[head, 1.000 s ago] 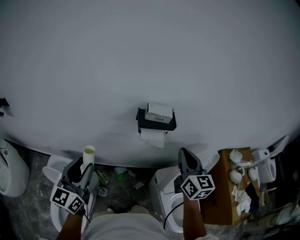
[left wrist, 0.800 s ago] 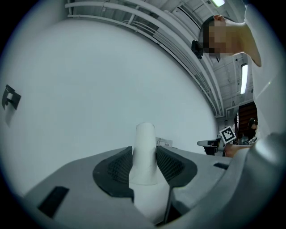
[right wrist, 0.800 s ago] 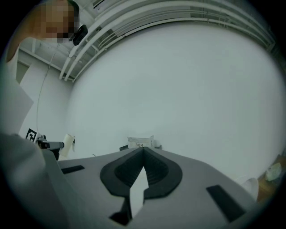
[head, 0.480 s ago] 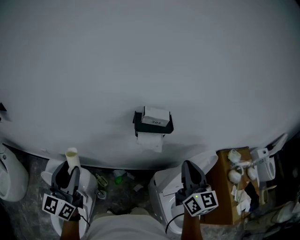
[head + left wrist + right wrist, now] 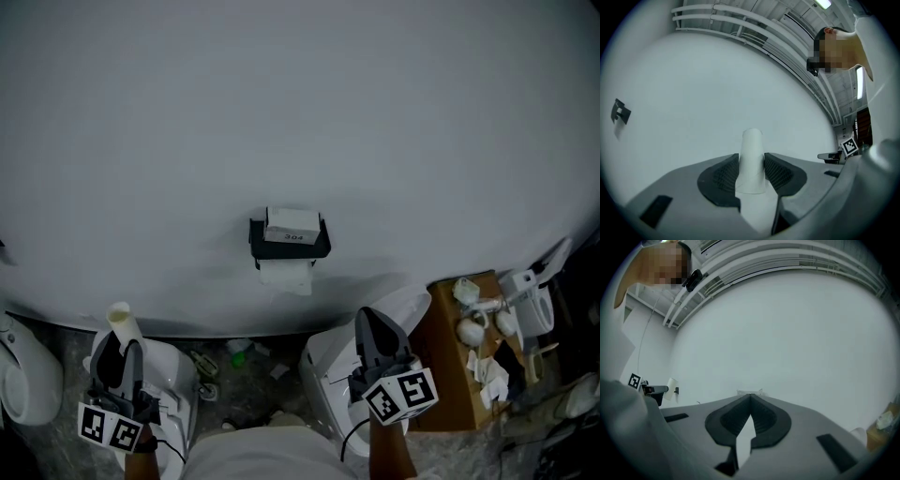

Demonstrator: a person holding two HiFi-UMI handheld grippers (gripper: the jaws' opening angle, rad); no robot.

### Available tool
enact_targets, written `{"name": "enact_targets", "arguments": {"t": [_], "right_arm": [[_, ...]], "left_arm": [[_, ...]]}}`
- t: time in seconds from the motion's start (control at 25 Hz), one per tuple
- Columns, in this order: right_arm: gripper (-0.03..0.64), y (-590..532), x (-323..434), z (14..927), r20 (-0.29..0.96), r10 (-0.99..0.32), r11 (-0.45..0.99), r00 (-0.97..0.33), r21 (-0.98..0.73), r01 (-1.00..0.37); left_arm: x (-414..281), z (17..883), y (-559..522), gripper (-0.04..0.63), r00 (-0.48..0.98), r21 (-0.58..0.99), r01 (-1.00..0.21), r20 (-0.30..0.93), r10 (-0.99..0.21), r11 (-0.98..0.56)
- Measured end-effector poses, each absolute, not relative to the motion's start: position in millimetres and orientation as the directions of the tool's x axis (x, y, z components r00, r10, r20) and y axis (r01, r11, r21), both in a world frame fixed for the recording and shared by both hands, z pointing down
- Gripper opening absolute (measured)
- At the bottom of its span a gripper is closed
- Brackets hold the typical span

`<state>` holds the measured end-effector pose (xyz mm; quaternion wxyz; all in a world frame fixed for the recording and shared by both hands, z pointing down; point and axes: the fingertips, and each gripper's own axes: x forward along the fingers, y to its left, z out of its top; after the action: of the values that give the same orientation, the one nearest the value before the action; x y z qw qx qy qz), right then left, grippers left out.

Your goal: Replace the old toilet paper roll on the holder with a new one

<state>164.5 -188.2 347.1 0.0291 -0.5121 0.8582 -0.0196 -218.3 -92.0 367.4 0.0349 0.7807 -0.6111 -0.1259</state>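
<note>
Left gripper [image 5: 751,159] clamps a bare cardboard tube [image 5: 752,140]; right gripper [image 5: 750,397] is pinched closed, empty. Head view alone shows paper [image 5: 284,275] hanging from the wall holder [image 5: 290,250].

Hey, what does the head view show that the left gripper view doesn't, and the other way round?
Only the head view: the black holder on the wall with paper hanging below it, toilets and a cardboard box of clutter.

Only the left gripper view: ceiling pipes and a strip light.

Both: the white wall, the left gripper clamped on a cardboard tube, and the right gripper, though the left gripper view catches only its marker cube.
</note>
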Motion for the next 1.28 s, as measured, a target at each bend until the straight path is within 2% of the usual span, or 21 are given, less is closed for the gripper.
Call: {"name": "enact_targets", "arguments": {"t": [0.52, 1.28], "right_arm": [[-0.002, -173.3, 153.6, 353.0, 0.003, -0.863, 0.504, -0.505, -0.071, -0.861], [-0.002, -177.2, 130.0, 361.2, 0.03, -0.836, 0.544, -0.548, -0.084, -0.835]], "left_arm": [[-207.3, 359.2, -93.1, 0.172, 0.258, 0.207, -0.935, -0.164, -0.952, -0.289], [-217.7, 370.5, -80.6, 0.172, 0.23, 0.232, -0.938, -0.135, -0.964, -0.256]]}}
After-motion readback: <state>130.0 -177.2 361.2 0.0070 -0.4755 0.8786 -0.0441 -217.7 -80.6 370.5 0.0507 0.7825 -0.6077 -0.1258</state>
